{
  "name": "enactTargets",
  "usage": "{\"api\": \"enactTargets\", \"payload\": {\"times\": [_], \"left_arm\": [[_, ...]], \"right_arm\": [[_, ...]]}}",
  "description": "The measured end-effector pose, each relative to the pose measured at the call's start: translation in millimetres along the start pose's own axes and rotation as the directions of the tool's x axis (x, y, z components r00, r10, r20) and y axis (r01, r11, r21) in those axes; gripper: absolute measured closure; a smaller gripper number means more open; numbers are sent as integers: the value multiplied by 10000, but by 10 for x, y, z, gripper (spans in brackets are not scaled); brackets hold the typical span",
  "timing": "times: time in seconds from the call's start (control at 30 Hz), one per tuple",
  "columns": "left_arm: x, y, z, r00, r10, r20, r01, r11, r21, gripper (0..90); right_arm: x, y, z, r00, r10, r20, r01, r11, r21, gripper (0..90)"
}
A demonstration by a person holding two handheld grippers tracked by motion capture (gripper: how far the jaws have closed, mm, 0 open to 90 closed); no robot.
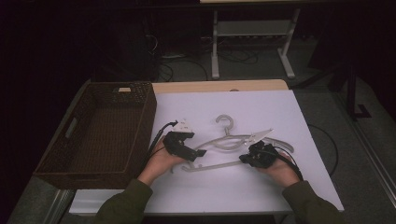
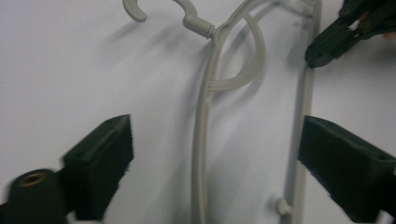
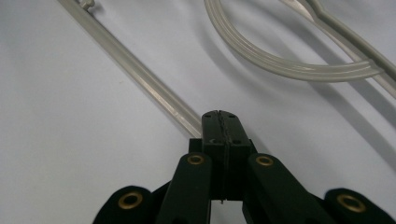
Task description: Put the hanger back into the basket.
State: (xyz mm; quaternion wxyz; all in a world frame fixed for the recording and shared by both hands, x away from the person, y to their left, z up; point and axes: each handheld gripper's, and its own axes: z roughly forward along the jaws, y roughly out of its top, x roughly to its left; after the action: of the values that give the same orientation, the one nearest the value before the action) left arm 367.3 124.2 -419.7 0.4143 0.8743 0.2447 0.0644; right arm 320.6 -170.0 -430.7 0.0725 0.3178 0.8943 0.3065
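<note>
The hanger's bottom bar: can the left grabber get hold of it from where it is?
Probably yes. The left gripper is open, its jaws standing either side of the hanger, with nothing blocking. The right gripper is shut on the bar farther along.

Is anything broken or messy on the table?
Nothing looks broken or spilled. The pale plastic hanger lies flat on the white table, whole as far as the pictures show. The right gripper pinches its bottom bar, and the left gripper has open jaws around it. The wicker basket sits upright.
</note>
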Motion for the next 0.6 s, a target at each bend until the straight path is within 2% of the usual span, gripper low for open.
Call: {"api": "enactTargets", "payload": {"times": [0.07,0.17,0.2,0.27,0.33,0.4,0.47,0.53,0.6], "left_arm": [[28,46,83,9998,210,-35,-209,9992,340,166],[52,102,206,9992,390,25,-391,9961,796,227],[60,115,239,9987,501,53,-503,9950,862,259],[61,129,287,9989,437,192,-452,9953,854,288],[77,160,345,9969,737,278,-765,9900,1182,387],[79,176,381,9968,728,338,-762,9905,1144,464],[88,184,419,9951,874,464,-930,9862,1370,506],[90,179,463,9942,900,592,-976,9850,1423,550],[87,172,483,9940,961,527,-1028,9839,1464,602]], "right_arm": [[-2,-1,-1,10000,4,-21,-4,10000,-5,897],[-3,-2,-4,10000,15,-33,-15,10000,-17,897],[-3,-2,-6,10000,20,-38,-20,10000,-17,897],[-4,-3,-6,10000,23,-41,-23,10000,-17,897],[-4,-5,-9,10000,43,-64,-43,10000,-13,897],[-5,-7,-9,10000,61,-73,-61,10000,-10,897],[-6,-7,-9,9999,74,-72,-74,10000,-9,897],[-6,-7,-11,10000,58,-69,-58,10000,-9,897],[-6,-6,-13,10000,54,-66,-54,10000,-13,897]]}}
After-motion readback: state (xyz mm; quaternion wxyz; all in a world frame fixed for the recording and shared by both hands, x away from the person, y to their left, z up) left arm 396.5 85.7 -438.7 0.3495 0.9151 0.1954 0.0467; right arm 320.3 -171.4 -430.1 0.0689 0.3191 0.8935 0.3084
